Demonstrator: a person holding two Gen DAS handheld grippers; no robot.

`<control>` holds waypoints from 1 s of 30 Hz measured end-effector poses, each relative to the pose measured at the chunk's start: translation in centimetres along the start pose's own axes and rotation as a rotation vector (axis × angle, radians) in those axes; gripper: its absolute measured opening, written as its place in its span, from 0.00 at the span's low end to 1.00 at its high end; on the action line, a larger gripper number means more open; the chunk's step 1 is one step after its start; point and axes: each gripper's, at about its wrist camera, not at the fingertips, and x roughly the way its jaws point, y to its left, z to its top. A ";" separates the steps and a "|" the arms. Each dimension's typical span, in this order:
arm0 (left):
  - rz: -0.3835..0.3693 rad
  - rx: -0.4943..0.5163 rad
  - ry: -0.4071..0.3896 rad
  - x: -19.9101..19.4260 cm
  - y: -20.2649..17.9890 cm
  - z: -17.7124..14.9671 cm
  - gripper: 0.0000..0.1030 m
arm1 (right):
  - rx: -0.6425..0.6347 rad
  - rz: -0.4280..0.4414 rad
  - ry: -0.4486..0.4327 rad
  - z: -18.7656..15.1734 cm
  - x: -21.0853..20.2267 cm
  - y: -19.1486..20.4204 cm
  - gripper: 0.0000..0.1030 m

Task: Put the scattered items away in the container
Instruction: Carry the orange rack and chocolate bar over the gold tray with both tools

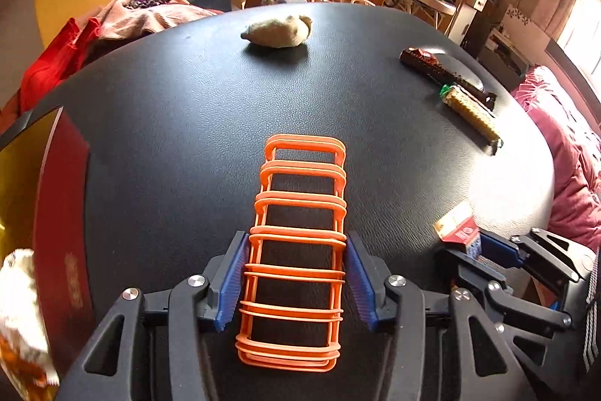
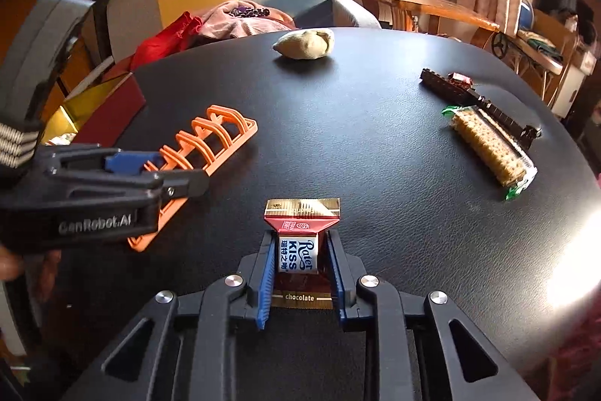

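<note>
My left gripper (image 1: 296, 273) is shut on an orange plastic rack (image 1: 298, 224) that lies on the black table (image 1: 188, 123); the rack also shows in the right wrist view (image 2: 203, 153). My right gripper (image 2: 298, 262) is shut on a small chocolate packet (image 2: 298, 250), red and gold with a white label. It also shows in the left wrist view (image 1: 460, 232). The red container (image 1: 62, 213) with a gold inside stands at the table's left edge, also seen in the right wrist view (image 2: 109, 108).
A beige rolled cloth (image 1: 280, 31) lies at the far side. A dark brown bar (image 2: 473, 96) and a pack of crackers (image 2: 492, 147) lie at the right. A snack bag (image 1: 22, 318) sits in the container. Clothes and a sofa are behind the table.
</note>
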 end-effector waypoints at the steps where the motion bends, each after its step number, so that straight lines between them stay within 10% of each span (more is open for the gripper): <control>1: -0.004 -0.008 -0.015 -0.7 0.0 -0.4 0.50 | 0.000 0.005 -0.004 -0.1 -0.3 0.3 0.25; 15: 0.078 -0.118 -0.198 -9.9 4.8 -3.1 0.50 | -0.117 0.113 -0.094 2.3 -4.2 7.8 0.25; 30: 0.306 -0.415 -0.259 -14.6 19.6 -6.8 0.50 | -0.306 0.358 -0.086 7.6 -2.0 23.2 0.25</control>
